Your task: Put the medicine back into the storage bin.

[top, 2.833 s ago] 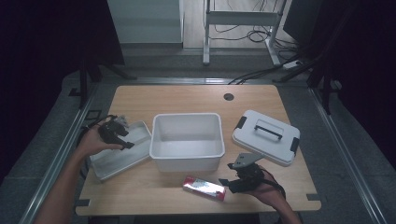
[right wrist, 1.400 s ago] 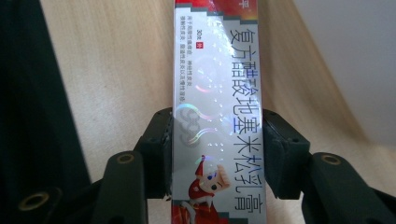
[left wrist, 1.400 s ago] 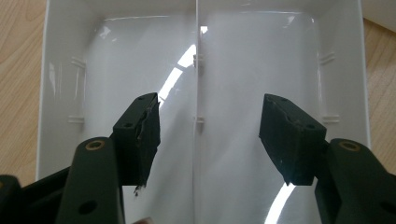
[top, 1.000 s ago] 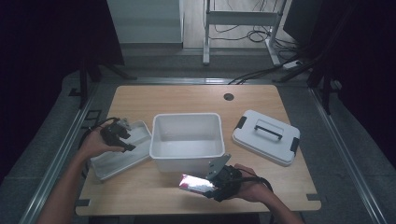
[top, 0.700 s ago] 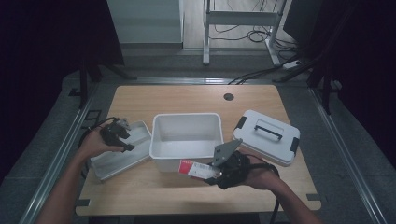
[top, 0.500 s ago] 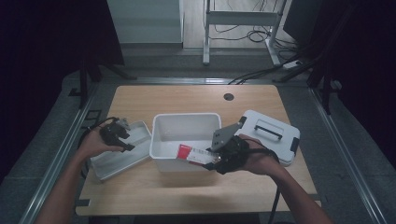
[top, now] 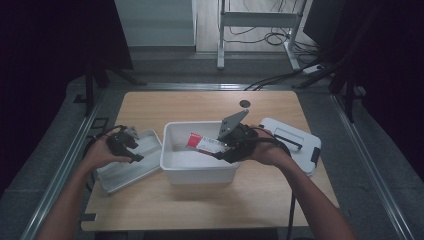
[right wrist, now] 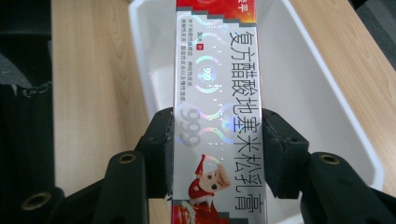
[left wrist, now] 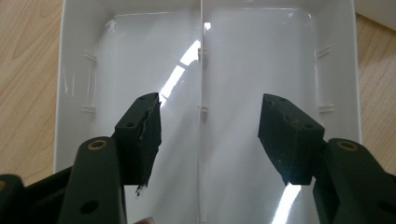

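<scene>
Right gripper clamped on long red-and-silver carton, mid-frame above open white plastic bin, likely for dropping in. Left gripper jaws apart, empty, over white divided tray, frame left.

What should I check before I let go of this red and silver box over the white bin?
1. Grip: right tongs shut on the box, both sides: ok.
2. Box over the bin opening: ok.
3. Bin floor free under the box: cannot tell.
4. Left tongs open over the divided tray, away from the bin: ok.
5. Lid beside the bin, off the opening: ok.
</scene>
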Demonstrator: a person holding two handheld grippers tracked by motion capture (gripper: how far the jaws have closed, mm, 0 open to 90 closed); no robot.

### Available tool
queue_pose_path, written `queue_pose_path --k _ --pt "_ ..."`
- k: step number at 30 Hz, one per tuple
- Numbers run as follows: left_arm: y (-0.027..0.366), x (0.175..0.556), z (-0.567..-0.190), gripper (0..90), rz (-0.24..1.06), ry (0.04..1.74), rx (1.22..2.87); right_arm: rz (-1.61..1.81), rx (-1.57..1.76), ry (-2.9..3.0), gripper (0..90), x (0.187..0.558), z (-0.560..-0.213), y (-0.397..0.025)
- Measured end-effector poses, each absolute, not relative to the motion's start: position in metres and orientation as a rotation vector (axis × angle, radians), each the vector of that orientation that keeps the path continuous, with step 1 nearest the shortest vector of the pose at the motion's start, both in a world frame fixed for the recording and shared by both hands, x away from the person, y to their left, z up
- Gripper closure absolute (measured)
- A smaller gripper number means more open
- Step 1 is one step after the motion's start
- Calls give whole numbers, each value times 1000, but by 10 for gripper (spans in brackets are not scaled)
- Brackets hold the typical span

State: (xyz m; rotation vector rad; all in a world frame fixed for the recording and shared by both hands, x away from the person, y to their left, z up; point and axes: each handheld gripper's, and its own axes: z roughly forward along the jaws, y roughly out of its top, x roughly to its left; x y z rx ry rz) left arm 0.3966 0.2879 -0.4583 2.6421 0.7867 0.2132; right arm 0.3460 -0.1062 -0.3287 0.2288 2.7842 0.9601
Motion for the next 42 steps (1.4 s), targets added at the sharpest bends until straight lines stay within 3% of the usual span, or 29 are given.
queue_pose_path --k 16,42 --pt "287 396 -461 395 201 782 2656 871 160 2814 514 382 -334 -85" --pt "285 396 -463 396 185 769 2661 791 18 2904 513 396 -365 -50"
